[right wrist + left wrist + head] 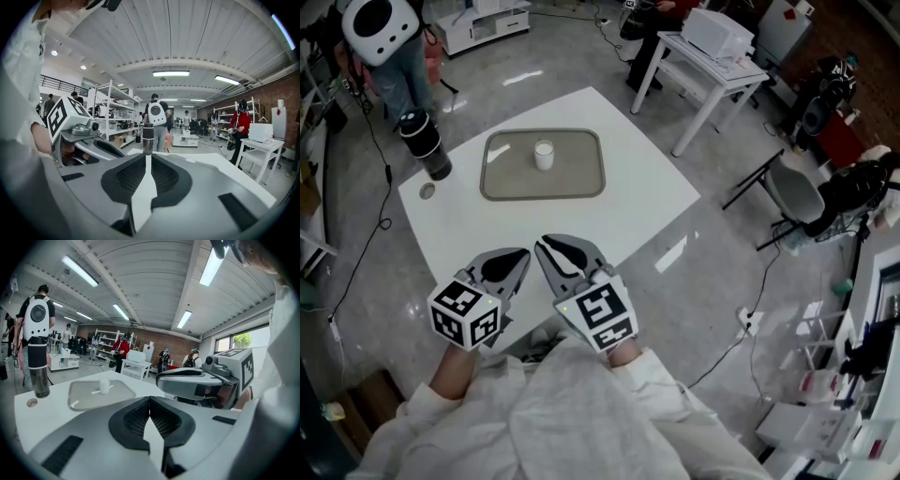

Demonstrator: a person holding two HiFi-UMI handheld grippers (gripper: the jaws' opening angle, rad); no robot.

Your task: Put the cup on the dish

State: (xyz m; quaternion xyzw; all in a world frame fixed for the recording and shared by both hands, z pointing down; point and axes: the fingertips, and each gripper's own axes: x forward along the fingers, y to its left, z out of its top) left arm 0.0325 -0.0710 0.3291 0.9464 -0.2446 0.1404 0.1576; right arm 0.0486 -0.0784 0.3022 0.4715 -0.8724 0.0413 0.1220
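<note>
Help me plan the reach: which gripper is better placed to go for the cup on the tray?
Probably right, narrowly. The right gripper has its tips slightly nearer the cup than the left gripper; both are shut and empty.

Matt grey dish (572,178), smooth white table (647,202), glossy grey floor (703,272)
</note>
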